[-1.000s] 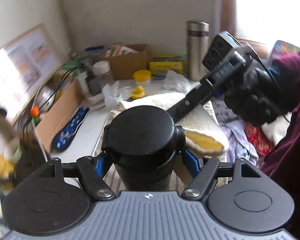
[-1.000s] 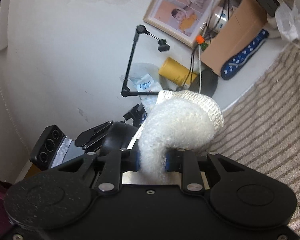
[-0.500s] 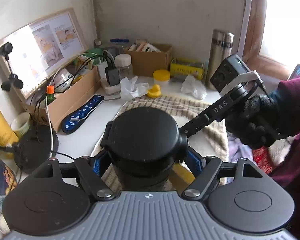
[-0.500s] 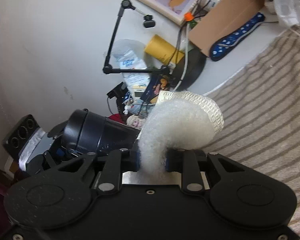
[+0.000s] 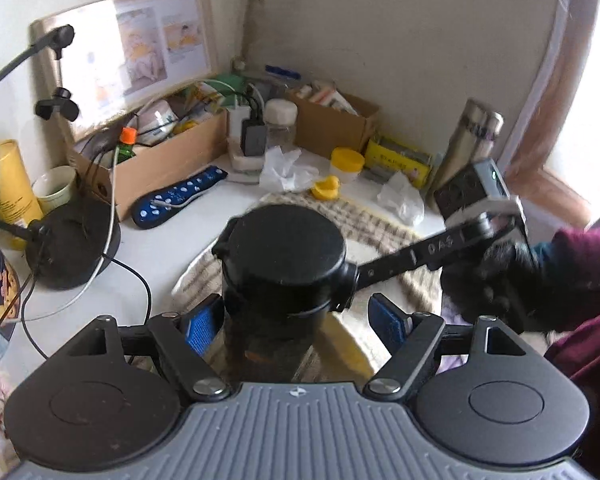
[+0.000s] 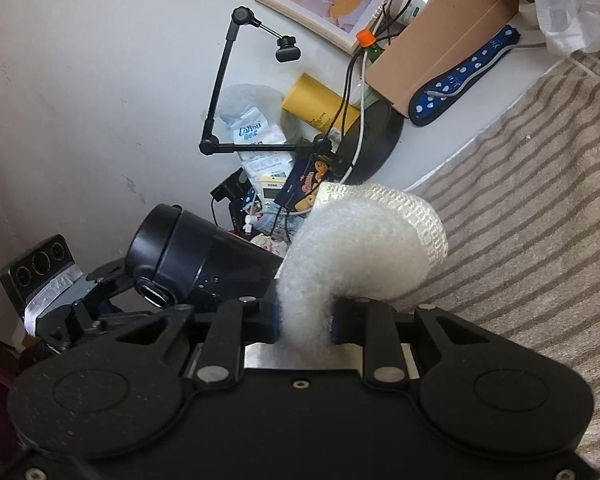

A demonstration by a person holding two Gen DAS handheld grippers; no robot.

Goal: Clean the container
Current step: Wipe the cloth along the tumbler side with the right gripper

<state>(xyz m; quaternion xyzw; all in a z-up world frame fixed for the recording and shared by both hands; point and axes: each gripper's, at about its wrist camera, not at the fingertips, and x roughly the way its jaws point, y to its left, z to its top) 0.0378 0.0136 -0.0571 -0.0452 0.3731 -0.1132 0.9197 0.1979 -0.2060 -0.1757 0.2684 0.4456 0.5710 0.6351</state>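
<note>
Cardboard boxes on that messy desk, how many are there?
2. One long cardboard box sits below the framed picture, stuffed with cables; a smaller cardboard box stands in the back corner. Clutter may hide others.

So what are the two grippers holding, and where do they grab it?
The left gripper grips the black container around its body, below the lid. The right gripper pinches the white fluffy cloth at its lower end.

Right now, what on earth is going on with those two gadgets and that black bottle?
A person is cleaning a container with two hand-held grippers. The left gripper has the black bottle between its blue pads, lid closed; the right pad seems to stand slightly off it. The right gripper pinches a fluffy white cloth, held just beside the bottle's body above the striped towel. Whether cloth and bottle touch isn't clear.
</note>
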